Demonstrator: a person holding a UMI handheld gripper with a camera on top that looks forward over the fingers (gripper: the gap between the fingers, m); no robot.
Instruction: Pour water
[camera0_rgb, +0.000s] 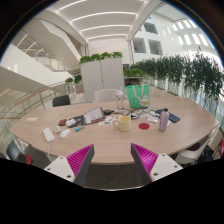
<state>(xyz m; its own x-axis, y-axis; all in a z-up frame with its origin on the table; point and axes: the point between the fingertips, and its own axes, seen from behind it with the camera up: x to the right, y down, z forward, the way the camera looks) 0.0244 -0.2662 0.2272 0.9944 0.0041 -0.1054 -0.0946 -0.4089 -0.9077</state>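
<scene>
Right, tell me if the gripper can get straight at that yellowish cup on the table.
Probably yes. The gripper is open, and the cup stands well beyond the fingers with bare table between. Nothing blocks that path.

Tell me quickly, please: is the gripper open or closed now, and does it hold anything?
Gripper: open, holding nothing; the cup and bottle stand on the table beyond its fingers.

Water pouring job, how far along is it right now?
Nothing looks done yet. The gripper is open and empty, well short of the cup and pink bottle standing apart on the table. Reaching, grasping and pouring all remain.
</scene>
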